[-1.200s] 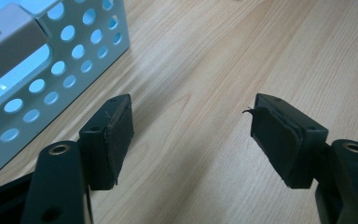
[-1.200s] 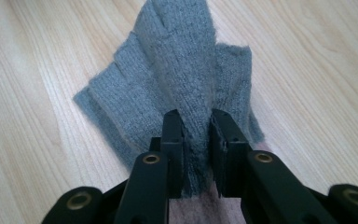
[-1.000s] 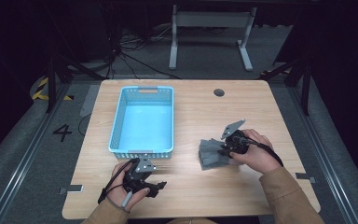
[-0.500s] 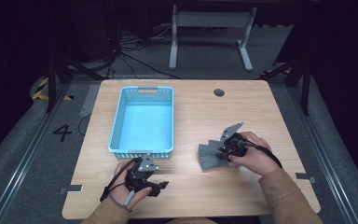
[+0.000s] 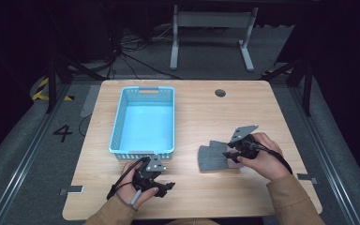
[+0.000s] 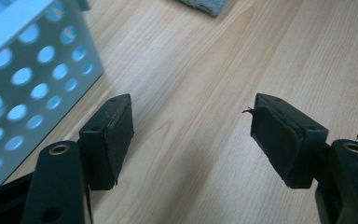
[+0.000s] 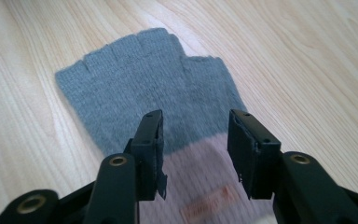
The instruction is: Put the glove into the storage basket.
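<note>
My right tongs (image 7: 195,154) have just been opening and stand apart over the cuff of the grey glove (image 7: 144,88), which lies flat on the desk (image 5: 197,112) right of the blue basket (image 5: 143,122), while my left tongs (image 6: 191,140) hang apart, holding nothing.

The setting is a laboratory recording bay. A wooden table (image 5: 192,112) with a cable port (image 5: 220,93) stands on grey floor carpet (image 5: 23,140). The floor carries a painted number 4 (image 5: 63,133) and hazard tape (image 5: 41,89). Cables (image 5: 136,56) and a metal stand (image 5: 211,33) occupy the dark background.
</note>
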### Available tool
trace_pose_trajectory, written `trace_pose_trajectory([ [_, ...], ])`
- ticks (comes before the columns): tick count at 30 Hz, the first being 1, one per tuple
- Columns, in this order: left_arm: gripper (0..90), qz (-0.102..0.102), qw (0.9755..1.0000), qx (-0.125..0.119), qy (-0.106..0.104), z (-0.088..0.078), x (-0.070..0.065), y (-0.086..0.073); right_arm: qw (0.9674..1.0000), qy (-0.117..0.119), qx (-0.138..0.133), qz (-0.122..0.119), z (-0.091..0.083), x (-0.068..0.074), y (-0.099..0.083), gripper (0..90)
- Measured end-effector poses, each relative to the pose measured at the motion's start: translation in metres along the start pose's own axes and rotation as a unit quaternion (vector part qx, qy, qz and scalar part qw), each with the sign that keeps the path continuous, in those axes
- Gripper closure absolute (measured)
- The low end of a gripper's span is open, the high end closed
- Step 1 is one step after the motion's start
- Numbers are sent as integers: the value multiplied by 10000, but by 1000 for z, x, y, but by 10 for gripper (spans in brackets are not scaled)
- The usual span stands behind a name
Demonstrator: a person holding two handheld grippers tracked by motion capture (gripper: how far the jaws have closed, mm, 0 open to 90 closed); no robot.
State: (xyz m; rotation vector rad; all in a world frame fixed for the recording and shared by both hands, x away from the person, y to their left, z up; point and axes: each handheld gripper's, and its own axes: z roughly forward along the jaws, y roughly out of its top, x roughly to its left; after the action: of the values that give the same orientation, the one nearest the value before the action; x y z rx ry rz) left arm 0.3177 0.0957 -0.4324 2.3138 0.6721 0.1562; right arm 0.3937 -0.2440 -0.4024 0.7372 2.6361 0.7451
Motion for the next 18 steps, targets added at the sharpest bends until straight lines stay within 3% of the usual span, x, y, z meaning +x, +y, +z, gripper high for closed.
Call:
trace_pose_trajectory([
  [8,330,58,9999,-28,-87,11,-10,12,9995,-161,-74,261,-24,1,-19,548],
  [14,351,47,9999,-88,38,20,-18,28,9990,-179,-102,384,-36,4,-35,520],
  [18,370,-39,9999,-73,64,29,-20,37,9989,-137,-33,444,-36,8,-46,505],
])
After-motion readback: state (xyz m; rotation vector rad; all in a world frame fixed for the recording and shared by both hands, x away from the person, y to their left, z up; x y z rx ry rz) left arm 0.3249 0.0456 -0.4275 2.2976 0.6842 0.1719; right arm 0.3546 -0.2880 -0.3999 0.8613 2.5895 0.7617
